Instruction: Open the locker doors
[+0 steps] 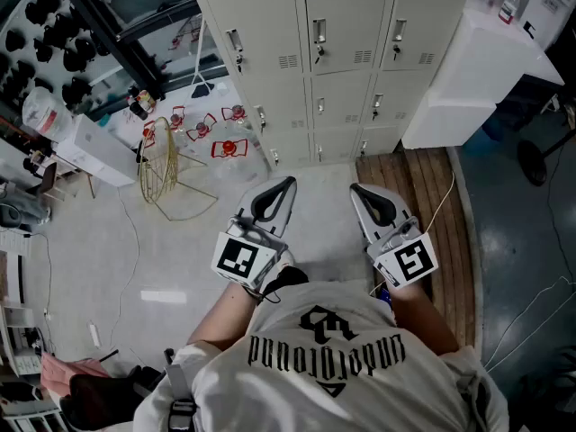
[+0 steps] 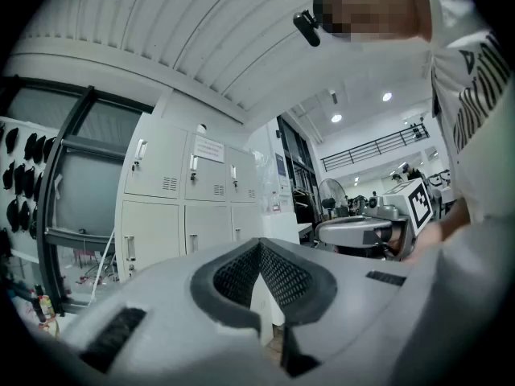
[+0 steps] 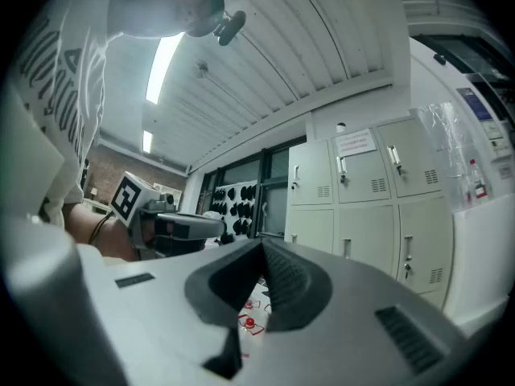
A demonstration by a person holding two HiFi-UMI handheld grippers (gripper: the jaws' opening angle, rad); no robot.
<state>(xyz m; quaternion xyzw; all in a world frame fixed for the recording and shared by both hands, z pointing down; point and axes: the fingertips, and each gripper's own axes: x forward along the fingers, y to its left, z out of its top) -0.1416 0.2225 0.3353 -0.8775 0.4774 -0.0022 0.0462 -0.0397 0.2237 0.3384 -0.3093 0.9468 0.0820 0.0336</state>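
The lockers point(image 1: 315, 61) are seen at the top of the head view: a bank of pale grey doors point(image 1: 340, 25) stacked in rows, every one shut flat, each with a small handle near one edge. The same lockers point(image 2: 185, 203) are shown in the left gripper view and again point(image 3: 370, 207) in the right gripper view, well ahead of the fingers in both.

The left gripper point(image 1: 286, 184) and the right gripper point(image 1: 357, 190) are held side by side in front of the person point(image 1: 333, 367), roughly level and aimed at the lockers. No door is touched by either. The left gripper's fingers point(image 2: 229, 273) are closed tip to tip, with only the hollow of their own pads left between them (the lockers show through it). The right gripper's fingers point(image 3: 294, 284) are closed in the same way, and no object is gripped.

A gold wire rack point(image 1: 162, 174) stands on the pale floor point(image 1: 135, 241) to the left, near some red-and-white pieces point(image 1: 229, 147) at the lockers' foot. Wooden planks point(image 1: 423, 196) are laid below the right gripper, and a white box point(image 1: 477, 70) is set against the lockers on the right.
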